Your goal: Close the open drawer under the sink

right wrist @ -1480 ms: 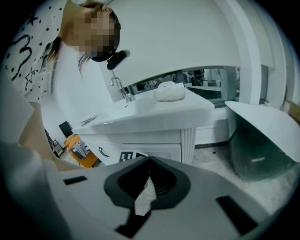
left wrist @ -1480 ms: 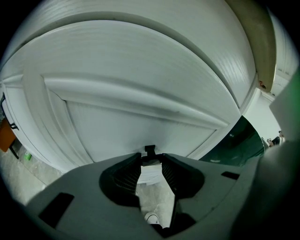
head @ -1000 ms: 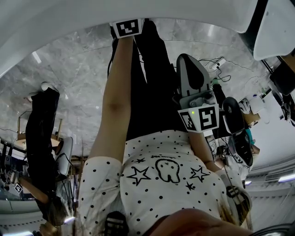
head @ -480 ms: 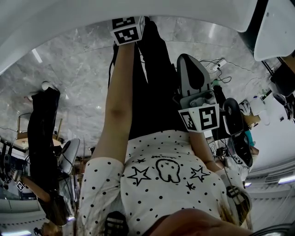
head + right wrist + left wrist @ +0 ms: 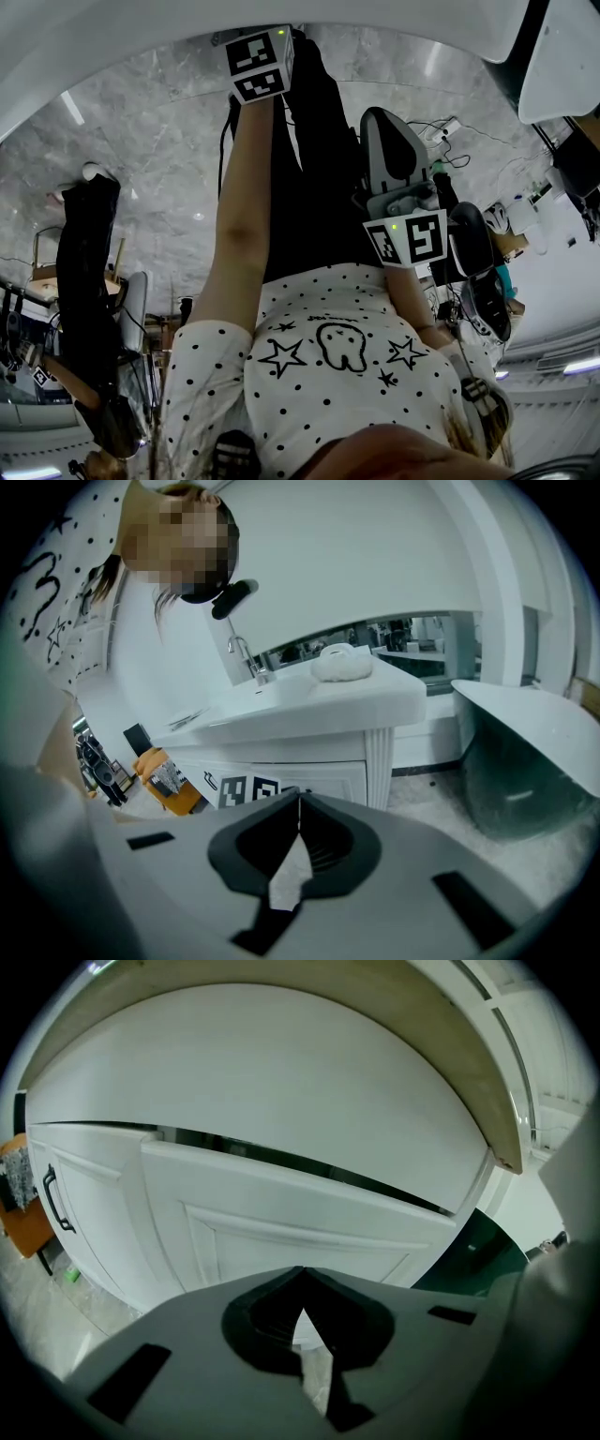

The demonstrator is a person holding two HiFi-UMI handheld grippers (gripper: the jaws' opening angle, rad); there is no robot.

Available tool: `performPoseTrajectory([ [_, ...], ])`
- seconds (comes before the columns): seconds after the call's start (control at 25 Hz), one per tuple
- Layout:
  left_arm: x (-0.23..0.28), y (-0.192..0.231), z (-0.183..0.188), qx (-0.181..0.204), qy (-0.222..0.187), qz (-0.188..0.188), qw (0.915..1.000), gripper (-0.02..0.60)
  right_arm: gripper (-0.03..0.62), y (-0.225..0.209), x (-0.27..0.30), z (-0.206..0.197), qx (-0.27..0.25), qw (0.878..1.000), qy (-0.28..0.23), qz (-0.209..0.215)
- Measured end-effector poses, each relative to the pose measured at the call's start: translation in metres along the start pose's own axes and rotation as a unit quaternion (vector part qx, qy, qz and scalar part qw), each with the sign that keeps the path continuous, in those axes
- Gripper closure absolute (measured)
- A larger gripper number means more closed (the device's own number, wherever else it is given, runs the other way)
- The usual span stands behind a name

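In the left gripper view a white drawer front (image 5: 281,1232) fills the middle, under the white sink top (image 5: 281,1072). A dark slit runs along the drawer's top edge, and its left corner stands a little proud of the cabinet door beside it. My left gripper (image 5: 300,1271) is shut and empty, its tips just short of the drawer front. In the head view only its marker cube (image 5: 258,64) shows, at the top. My right gripper (image 5: 298,796) is shut and empty and hangs back from the vanity (image 5: 309,714); its marker cube (image 5: 405,239) is at mid-right in the head view.
A cabinet door with a black handle (image 5: 52,1199) is left of the drawer. The right gripper view shows a faucet (image 5: 246,658), a white bundle (image 5: 342,663) on the sink top and a white tub (image 5: 534,761) at the right. A bystander in black (image 5: 84,281) stands at the left.
The left gripper's marker cube has tipped, so a second face now shows, and it sits a little lower in the head view. The right gripper has stayed put.
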State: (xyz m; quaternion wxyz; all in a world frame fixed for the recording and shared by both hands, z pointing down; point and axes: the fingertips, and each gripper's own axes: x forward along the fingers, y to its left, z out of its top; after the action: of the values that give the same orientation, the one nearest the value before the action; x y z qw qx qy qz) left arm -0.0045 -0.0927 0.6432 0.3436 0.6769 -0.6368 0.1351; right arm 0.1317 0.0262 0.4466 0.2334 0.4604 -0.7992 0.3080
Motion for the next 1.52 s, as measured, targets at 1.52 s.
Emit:
performPoseTrajectory([
  [1.52, -0.09, -0.005, 0.077, 0.002, -0.028, -0.025, 0.9993, 0.577, 0.579, 0.039, -0.007, 0.055, 0.003, 0.999, -0.051, 0.004],
])
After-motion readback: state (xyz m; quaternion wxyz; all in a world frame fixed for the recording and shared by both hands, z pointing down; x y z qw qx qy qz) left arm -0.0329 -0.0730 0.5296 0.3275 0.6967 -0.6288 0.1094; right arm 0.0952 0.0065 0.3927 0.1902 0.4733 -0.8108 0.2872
